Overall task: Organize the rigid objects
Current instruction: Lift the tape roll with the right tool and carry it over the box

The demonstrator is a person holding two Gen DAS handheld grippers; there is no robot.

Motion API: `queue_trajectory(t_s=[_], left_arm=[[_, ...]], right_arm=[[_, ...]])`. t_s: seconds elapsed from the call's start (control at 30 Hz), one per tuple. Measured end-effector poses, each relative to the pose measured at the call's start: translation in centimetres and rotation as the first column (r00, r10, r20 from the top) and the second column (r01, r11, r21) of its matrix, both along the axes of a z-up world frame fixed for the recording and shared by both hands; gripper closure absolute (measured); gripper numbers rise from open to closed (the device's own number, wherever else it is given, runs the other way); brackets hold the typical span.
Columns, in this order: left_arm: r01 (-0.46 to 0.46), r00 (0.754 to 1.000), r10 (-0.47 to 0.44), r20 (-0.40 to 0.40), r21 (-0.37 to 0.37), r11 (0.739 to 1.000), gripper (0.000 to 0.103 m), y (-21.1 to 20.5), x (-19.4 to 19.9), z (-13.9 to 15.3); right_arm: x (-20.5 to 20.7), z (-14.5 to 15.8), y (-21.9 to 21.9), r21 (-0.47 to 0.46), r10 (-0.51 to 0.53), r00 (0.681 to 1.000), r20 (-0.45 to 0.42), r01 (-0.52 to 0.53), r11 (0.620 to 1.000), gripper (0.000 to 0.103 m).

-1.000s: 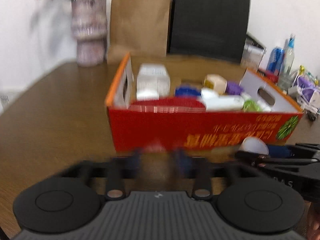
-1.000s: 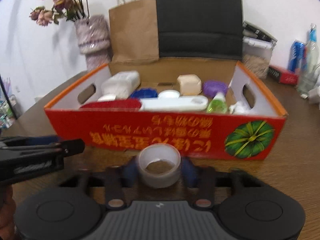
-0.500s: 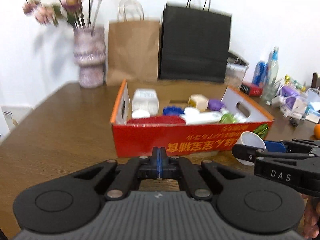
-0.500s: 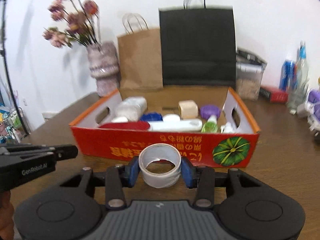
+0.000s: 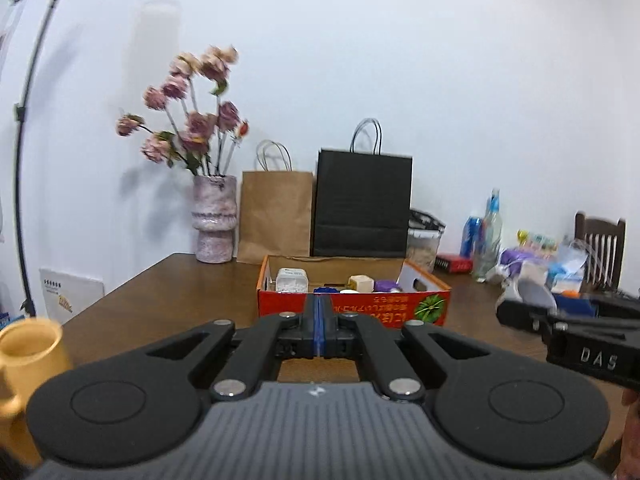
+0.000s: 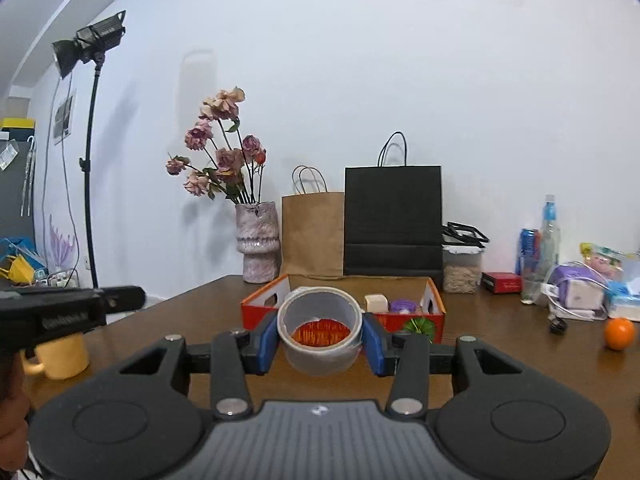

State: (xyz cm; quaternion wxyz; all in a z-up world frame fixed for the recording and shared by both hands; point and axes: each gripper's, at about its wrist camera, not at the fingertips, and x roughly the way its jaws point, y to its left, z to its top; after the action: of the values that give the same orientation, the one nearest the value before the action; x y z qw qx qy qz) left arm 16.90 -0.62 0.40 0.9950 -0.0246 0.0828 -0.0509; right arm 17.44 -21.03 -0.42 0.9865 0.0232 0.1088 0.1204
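Right wrist view: the right hand-held gripper [image 6: 320, 338] clamps a tape roll [image 6: 320, 330] between its blue pads [image 6: 267, 340], the roll lifted off the table [image 6: 500, 332] with its open core facing the camera. Beyond the roll sits the red box [image 6: 424, 318], already holding a beige cube [image 6: 376, 303] and a purple lid [image 6: 404, 305]. Behind the box stand a vase [image 6: 257, 248], a brown bag [image 6: 313, 234] and a black bag [image 6: 394, 220]. An orange [image 6: 619, 333] lies well to the right; a yellow mug [image 6: 60, 354] stands at the left, partly hidden by the left hand-held gripper [image 5: 318, 322]. In the left wrist view that gripper's fingers are pressed together on nothing, pointing at the box's front wall.
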Motion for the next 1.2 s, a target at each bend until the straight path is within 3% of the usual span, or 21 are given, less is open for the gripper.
queue_trajectory(t_s=[0.17,0.33,0.47,0.67,0.8,0.97,1.07,1.2], left_arm=[[0.000,1.000,0.000,0.003,0.012,1.000,0.102,0.0,-3.9,-0.3],[0.005,1.000,-0.005,0.027,0.024,1.000,0.102,-0.3,-5.0,0.3],[0.007,1.000,-0.007,0.013,0.025,1.000,0.102,-0.6,-4.2,0.1],[0.007,1.000,-0.007,-0.005,0.024,1.000,0.101,-0.9,-0.8,0.0],[0.003,1.000,-0.003,-0.009,0.016,1.000,0.101,-0.8,4.4,1.3],[0.066,0.995,-0.066,-0.081,0.005,0.998,0.101,-0.6,14.4,4.2],[0.080,0.989,-0.079,-0.125,0.006,0.997,0.101,-0.5,20.9,4.9],[0.073,0.976,-0.076,-0.206,-0.022,0.997,0.101,-0.2,30.1,4.4]], right_arm=[[-3.9,-0.6,-0.3,0.006,0.004,1.000,-0.013,-0.004,1.000,0.060],[-5.0,-0.3,-0.5,0.019,0.002,1.000,0.008,-0.002,1.000,0.060],[-4.6,-0.6,-0.7,0.029,0.000,1.000,0.000,0.000,1.000,0.060],[-0.6,-0.3,-0.9,0.031,0.022,1.000,-0.011,-0.021,0.999,0.060],[5.0,1.7,-1.2,0.045,0.080,0.997,-0.003,-0.080,0.996,0.060],[16.0,4.8,-1.3,0.055,0.146,0.988,-0.056,-0.143,0.988,0.060],[24.9,5.6,-0.5,0.066,0.204,0.966,-0.159,-0.195,0.978,0.060],[37.4,4.3,1.1,0.100,0.246,0.901,-0.356,-0.225,0.969,0.060]])
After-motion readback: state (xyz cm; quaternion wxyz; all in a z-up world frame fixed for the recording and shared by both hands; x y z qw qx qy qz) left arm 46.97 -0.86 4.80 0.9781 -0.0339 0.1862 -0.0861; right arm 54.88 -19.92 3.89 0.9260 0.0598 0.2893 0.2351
